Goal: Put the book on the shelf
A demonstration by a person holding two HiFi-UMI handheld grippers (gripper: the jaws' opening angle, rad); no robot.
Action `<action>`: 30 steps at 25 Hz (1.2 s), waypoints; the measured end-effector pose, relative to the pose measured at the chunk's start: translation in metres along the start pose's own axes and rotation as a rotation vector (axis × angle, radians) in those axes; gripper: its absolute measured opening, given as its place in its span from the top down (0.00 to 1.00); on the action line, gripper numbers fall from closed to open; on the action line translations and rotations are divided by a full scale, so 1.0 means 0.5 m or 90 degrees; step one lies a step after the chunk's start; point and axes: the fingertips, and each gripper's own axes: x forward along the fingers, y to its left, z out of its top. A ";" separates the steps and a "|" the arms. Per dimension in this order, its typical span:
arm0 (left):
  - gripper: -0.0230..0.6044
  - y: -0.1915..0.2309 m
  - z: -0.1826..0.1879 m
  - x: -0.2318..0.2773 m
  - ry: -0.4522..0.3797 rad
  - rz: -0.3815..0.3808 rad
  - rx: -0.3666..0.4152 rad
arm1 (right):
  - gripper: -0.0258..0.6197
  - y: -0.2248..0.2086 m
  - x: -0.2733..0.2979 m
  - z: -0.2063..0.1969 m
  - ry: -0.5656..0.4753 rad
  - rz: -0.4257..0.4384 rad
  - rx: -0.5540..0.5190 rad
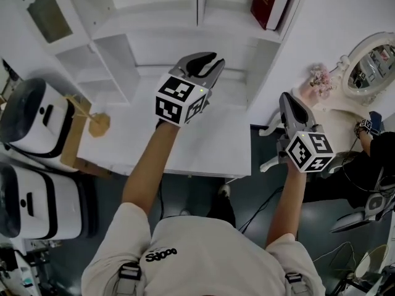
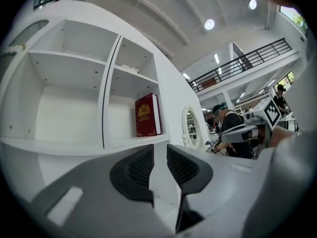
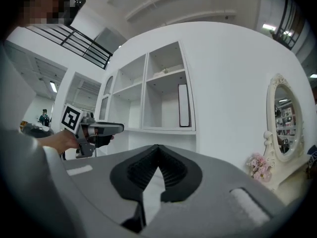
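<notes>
The dark red book (image 1: pixel 271 2) stands upright in the right compartment of the white shelf unit (image 1: pixel 154 26), leaning slightly. In the left gripper view the book (image 2: pixel 147 115) shows its gold-printed cover, well beyond my left gripper (image 2: pixel 159 155). That left gripper (image 1: pixel 210 63) hovers over the white table in front of the shelf, its jaws a narrow gap apart with nothing between them. My right gripper (image 1: pixel 288 100) hangs lower right, off the table's edge, with its jaws closed tip to tip and empty. In the right gripper view the book (image 3: pixel 184 105) shows edge-on above my right gripper (image 3: pixel 158 150).
An oval white mirror (image 1: pixel 370 66) and small pink flowers (image 1: pixel 321 79) stand on the surface at right. Two white rounded machines (image 1: pixel 37 119) and a wooden piece (image 1: pixel 92 123) sit at left. Another person's gloved hand (image 1: pixel 369 127) is at the far right.
</notes>
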 end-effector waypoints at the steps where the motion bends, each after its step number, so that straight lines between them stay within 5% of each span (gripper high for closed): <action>1: 0.82 -0.001 -0.006 -0.026 0.001 -0.001 -0.002 | 0.96 0.022 -0.010 0.003 -0.002 -0.002 -0.004; 6: 0.93 -0.028 -0.020 -0.149 -0.002 -0.013 0.006 | 0.96 0.128 -0.059 0.017 -0.013 -0.003 -0.028; 15: 0.94 -0.079 0.002 -0.308 -0.022 -0.029 0.045 | 0.96 0.254 -0.124 0.046 -0.017 -0.012 -0.070; 30: 0.94 -0.149 0.025 -0.394 -0.042 -0.055 0.073 | 0.96 0.341 -0.159 0.042 -0.007 0.016 -0.112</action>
